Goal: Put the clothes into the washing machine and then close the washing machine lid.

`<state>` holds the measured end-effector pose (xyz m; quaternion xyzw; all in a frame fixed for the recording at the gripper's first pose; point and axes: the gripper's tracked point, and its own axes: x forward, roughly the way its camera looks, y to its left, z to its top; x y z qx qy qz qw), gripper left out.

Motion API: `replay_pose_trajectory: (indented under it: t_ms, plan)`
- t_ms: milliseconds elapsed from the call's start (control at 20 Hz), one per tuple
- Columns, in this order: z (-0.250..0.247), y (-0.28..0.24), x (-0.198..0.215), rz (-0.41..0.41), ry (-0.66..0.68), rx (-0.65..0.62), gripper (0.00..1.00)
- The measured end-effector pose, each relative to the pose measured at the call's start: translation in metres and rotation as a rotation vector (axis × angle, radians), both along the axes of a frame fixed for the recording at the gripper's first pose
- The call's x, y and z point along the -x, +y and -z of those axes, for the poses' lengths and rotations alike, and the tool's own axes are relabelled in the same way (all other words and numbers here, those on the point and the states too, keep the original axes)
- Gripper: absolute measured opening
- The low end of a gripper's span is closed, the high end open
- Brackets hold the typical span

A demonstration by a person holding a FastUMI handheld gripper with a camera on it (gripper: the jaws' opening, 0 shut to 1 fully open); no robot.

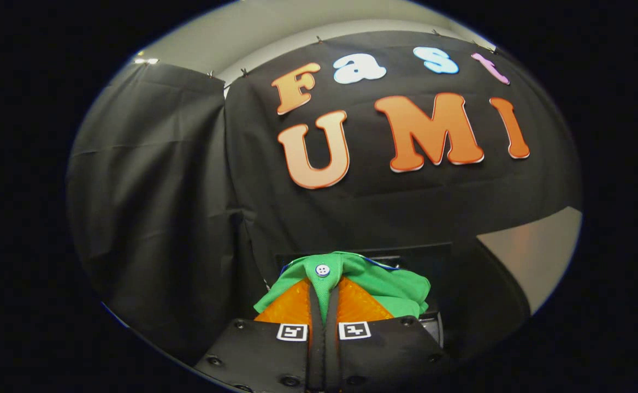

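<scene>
As fingers pinch, one green garment hangs.

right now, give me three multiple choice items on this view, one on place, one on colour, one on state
1. Where is the button?
A. on the cloth just past the fingertips
B. on the booth wall
C. on a finger's marker

2. What colour is the garment?
A. red
B. green
C. white

3. What state is the claw in?
A. wide open, nothing held
B. shut on the garment
C. open around a bottle

Answers:
1 A, the pale blue button sits on the fold above the orange fingers.
2 B, the cloth is bright green.
3 B, both fingers press a strip of the cloth between them.
</scene>
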<state>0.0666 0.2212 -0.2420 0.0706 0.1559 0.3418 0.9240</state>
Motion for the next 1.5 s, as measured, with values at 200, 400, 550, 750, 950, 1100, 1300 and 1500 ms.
replay_pose_trajectory:
  t_ms: [200,400,550,750,950,1100,1300,1500]
  plan:
    - [0.048,0.009,0.009,0.010,0.147,0.067,0.07]
    - [0.096,-0.008,0.027,0.070,0.322,0.152,0.08]
    - [0.114,-0.010,0.035,0.105,0.397,0.203,0.07]
    - [0.168,-0.010,0.049,0.109,0.530,0.331,0.08]
    - [0.186,-0.012,0.071,0.166,0.682,0.341,0.08]
    - [0.188,-0.012,0.068,0.167,0.669,0.354,0.08]
    - [0.193,-0.019,0.069,0.160,0.678,0.406,0.13]
    - [0.180,-0.034,0.076,0.175,0.686,0.445,0.99]
